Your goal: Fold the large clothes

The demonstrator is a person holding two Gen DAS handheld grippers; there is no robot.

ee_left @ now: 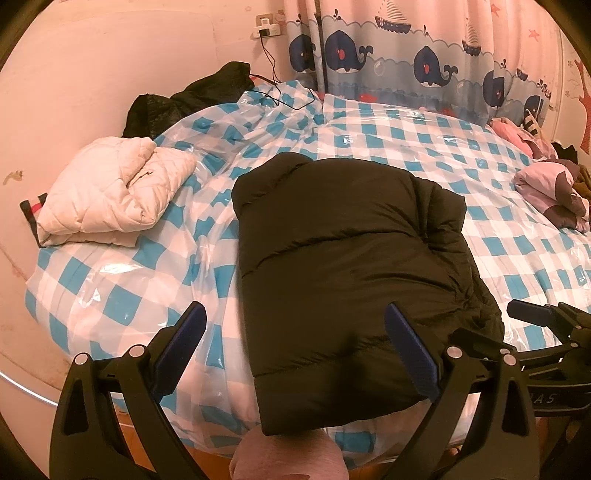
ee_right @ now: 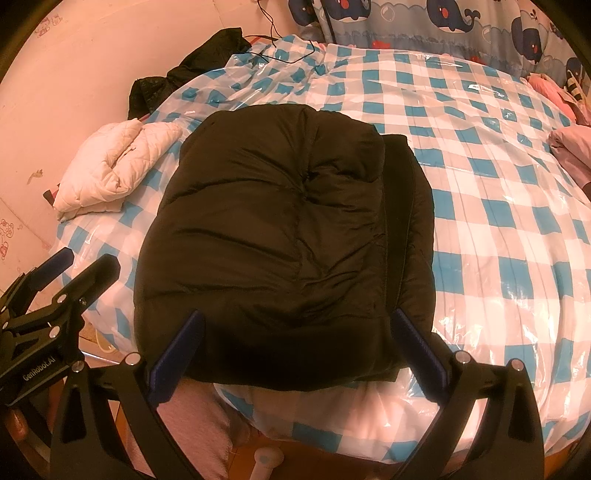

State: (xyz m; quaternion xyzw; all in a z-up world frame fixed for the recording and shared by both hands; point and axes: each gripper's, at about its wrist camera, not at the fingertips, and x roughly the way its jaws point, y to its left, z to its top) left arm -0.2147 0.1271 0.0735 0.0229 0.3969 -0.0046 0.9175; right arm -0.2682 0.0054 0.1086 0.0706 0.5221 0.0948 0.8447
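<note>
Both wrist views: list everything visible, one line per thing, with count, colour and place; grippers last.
black puffer jacket: one, black, folded, centre of bed near the front edge
white quilted jacket: one, cream, folded, left side of bed
dark garment: one, black, crumpled, far left by the wall
pink clothes: a pile, pink and brown, right edge of bed
bed cover: one, blue and white check under clear plastic
whale curtain: one, blue, behind the bed
wall socket: one, white, cable hanging
left gripper: open, above the jacket's near edge
right gripper: open, above the jacket's near edge
</note>
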